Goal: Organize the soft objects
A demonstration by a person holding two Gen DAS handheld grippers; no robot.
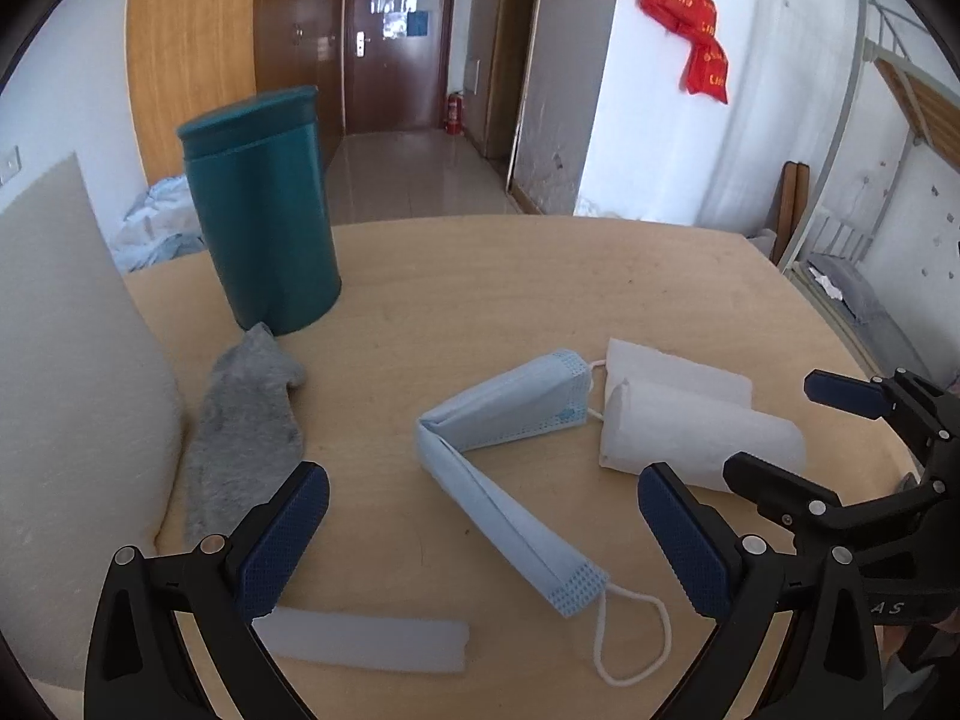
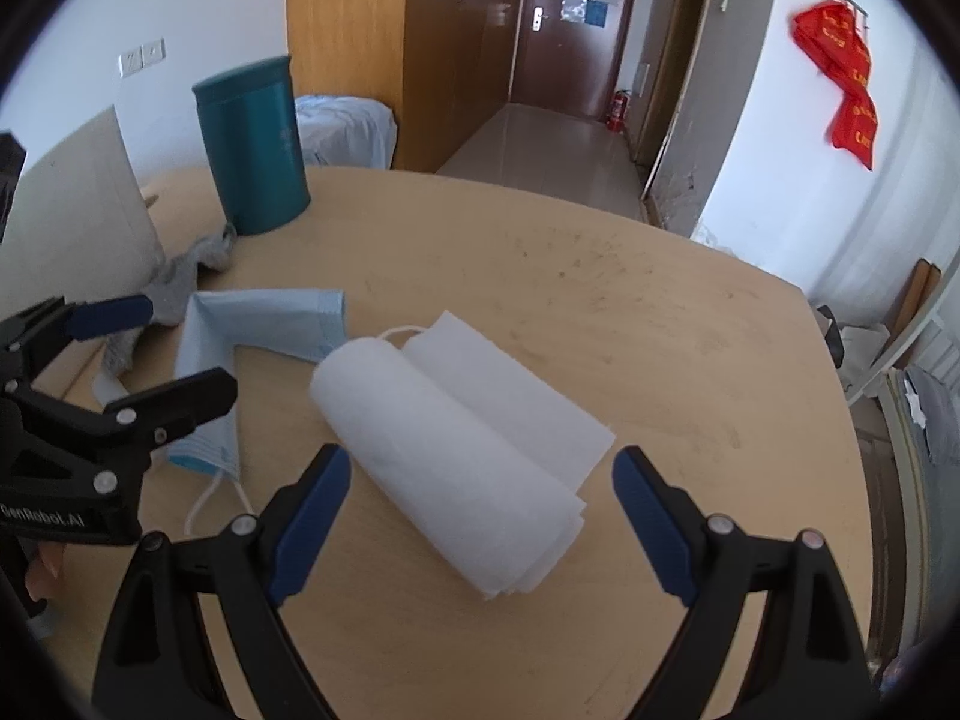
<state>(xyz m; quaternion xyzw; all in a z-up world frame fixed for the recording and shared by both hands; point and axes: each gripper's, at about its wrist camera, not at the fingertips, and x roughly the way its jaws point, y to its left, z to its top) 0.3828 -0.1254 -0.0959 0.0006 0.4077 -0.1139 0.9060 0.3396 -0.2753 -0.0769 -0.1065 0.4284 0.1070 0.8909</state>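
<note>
Both grippers stand with jaws wide and nothing between the pads, a stance that reads as approach rather than grip. Ahead of the right gripper (image 2: 480,528), the white folded tissue (image 2: 462,456) lies flat on the wooden table (image 2: 660,324), centred in the gap between the blue pads but untouched by either. Its long axis runs diagonally from the rolled fold at upper left to the loose layered edges at lower right, nearest the gripper; those edges look the likeliest pinch point. The left gripper (image 1: 480,546) hangs over the blue face mask (image 1: 498,462), which is bent into an elbow: one limb points toward the tissue, the other runs down toward the gripper and ends in a white ear loop (image 1: 630,636). A pale flat strip (image 1: 366,639) lies just below the left pad; its material cannot be told from this view. Further out, a grey sock (image 1: 246,426) lies lengthwise with one end touching the base of an upright teal canister (image 1: 258,210), beside a beige cushion (image 1: 66,408). Items remain scattered, so sorting appears barely begun.
</note>
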